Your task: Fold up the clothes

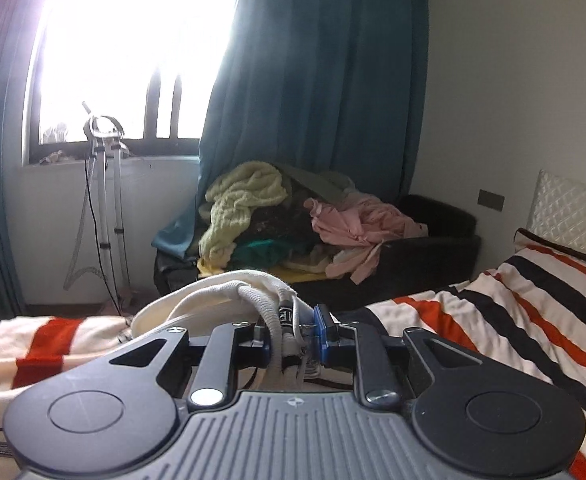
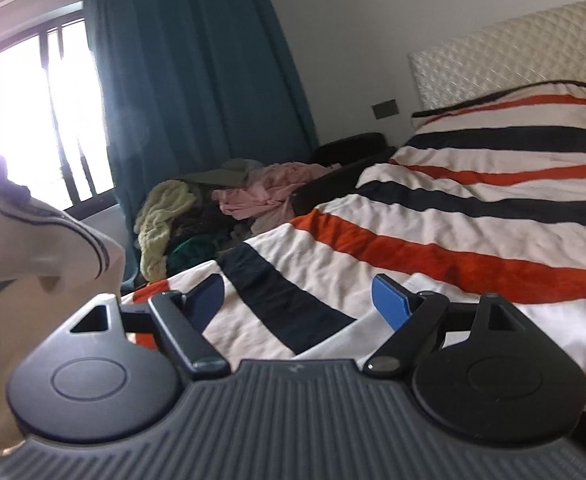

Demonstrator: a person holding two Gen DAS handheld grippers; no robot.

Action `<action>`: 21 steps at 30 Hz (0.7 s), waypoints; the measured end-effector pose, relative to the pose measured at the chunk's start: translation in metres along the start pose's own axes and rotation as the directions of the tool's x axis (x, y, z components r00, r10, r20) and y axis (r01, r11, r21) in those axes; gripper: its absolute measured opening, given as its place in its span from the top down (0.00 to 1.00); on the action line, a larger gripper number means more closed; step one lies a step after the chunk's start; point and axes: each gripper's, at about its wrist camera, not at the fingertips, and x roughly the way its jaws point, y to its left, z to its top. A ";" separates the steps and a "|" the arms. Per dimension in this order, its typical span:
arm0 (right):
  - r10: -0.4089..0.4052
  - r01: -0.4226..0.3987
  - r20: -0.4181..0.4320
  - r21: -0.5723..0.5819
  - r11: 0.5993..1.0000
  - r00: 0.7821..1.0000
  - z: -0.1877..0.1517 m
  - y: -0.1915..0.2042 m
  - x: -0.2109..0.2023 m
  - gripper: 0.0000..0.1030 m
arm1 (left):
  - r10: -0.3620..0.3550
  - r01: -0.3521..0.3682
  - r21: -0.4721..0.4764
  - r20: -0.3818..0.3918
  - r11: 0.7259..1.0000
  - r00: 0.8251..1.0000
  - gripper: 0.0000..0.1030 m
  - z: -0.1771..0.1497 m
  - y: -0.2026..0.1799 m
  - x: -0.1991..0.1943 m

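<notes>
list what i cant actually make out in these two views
- Cream garment, left wrist view: the left gripper is shut on a bunched edge; its type and full shape are hidden behind the gripper body.
- Same garment, right wrist view: cut off by the left edge.
- Window, left wrist view: glare washes out everything outside.
- Clothes pile: heaped, so individual pieces cannot be counted.
- Right gripper: open, holding nothing.

Home bedroom: striped bed (image 2: 473, 208), quilted headboard (image 2: 513, 60), teal curtains (image 1: 313, 80), laundry pile (image 1: 285, 224).
</notes>
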 end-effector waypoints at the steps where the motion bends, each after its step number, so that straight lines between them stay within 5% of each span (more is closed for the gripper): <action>1: -0.009 0.009 -0.009 0.008 1.000 1.000 0.000 -0.002 0.002 0.19 | 0.002 -0.002 -0.011 -0.015 1.000 1.000 0.80 0.000 -0.006 0.004; 12: -0.056 0.067 -0.112 0.102 0.992 0.992 -0.015 -0.021 0.037 0.19 | 0.101 -0.095 0.039 -0.235 0.995 0.967 0.77 -0.066 -0.060 0.141; 17: -0.016 0.031 -0.156 0.098 0.995 0.988 -0.030 -0.017 0.055 0.20 | 0.083 -0.058 0.092 -0.289 0.994 0.954 0.46 -0.089 -0.057 0.166; 19: -0.006 0.019 -0.160 0.084 0.996 0.987 -0.034 -0.013 0.060 0.20 | 0.026 0.005 0.095 -0.315 0.995 0.949 0.27 -0.087 -0.056 0.156; 21: 0.002 0.008 -0.157 0.067 0.998 0.988 -0.036 -0.008 0.063 0.20 | -0.029 0.058 0.081 -0.319 0.995 0.947 0.20 -0.087 -0.050 0.130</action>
